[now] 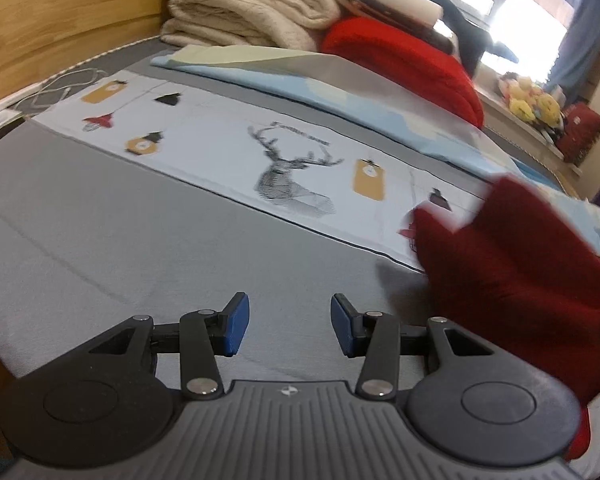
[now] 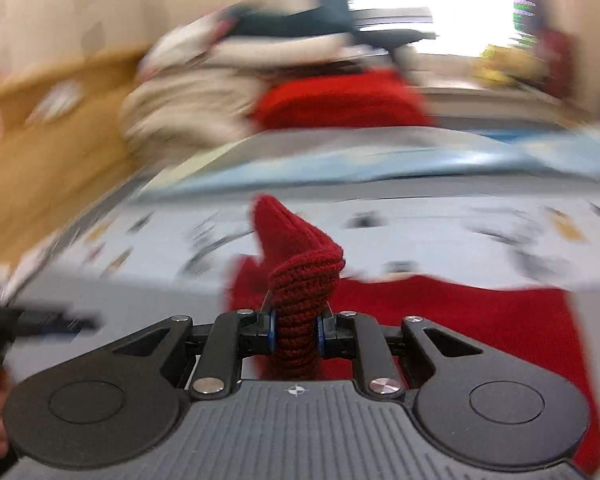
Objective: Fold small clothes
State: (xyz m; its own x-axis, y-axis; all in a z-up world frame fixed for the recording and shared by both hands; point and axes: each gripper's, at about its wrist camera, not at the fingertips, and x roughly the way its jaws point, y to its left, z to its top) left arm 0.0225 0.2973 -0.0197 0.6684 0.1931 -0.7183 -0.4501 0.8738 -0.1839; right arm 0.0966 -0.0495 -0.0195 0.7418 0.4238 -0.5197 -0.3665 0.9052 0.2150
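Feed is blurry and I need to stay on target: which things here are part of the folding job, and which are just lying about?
Job:
- red knit, pinched in the right gripper
- left gripper, open over the grey sheet

Lying about:
- deer print cloth
- cream blankets
- bright red cushion
- light blue bedding
- soft toys

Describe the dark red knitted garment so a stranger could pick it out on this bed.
On the grey bed, find the pale deer-print strip of cloth. The dark red ribbed knitted garment lies at its near edge, one bunched end pinched in the right gripper. The bright red folded blanket lies farther back, beside cream blankets.
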